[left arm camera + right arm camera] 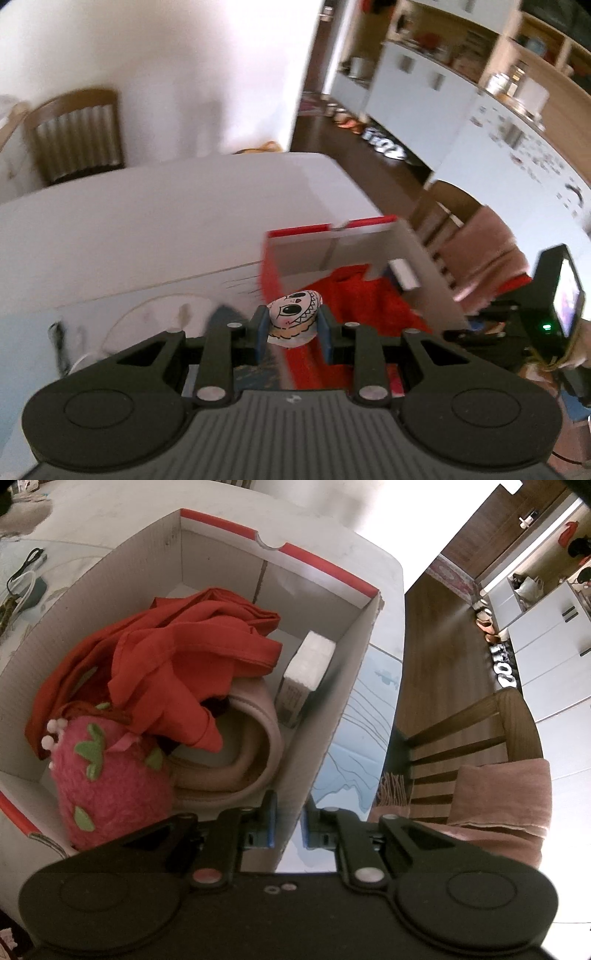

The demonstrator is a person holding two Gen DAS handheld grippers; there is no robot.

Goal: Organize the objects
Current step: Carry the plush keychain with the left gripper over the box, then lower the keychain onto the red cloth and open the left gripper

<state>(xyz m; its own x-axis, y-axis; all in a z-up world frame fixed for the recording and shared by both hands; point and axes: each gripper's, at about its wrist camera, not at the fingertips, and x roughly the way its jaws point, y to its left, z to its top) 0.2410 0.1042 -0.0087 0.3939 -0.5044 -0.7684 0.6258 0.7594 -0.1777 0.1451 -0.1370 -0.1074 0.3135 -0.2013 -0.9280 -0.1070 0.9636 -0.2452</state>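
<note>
Between left tool pads, painted skull stone, above box

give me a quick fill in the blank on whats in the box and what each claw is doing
1. The left claw holds a small painted ____ figure.
2. The right claw is closed on the ____ of the cardboard box.
3. The cloth heaped inside the box is ____ in colour.
4. The pink plush in the box is shaped like a ____.

Missing words: skull; wall; red; strawberry
</note>
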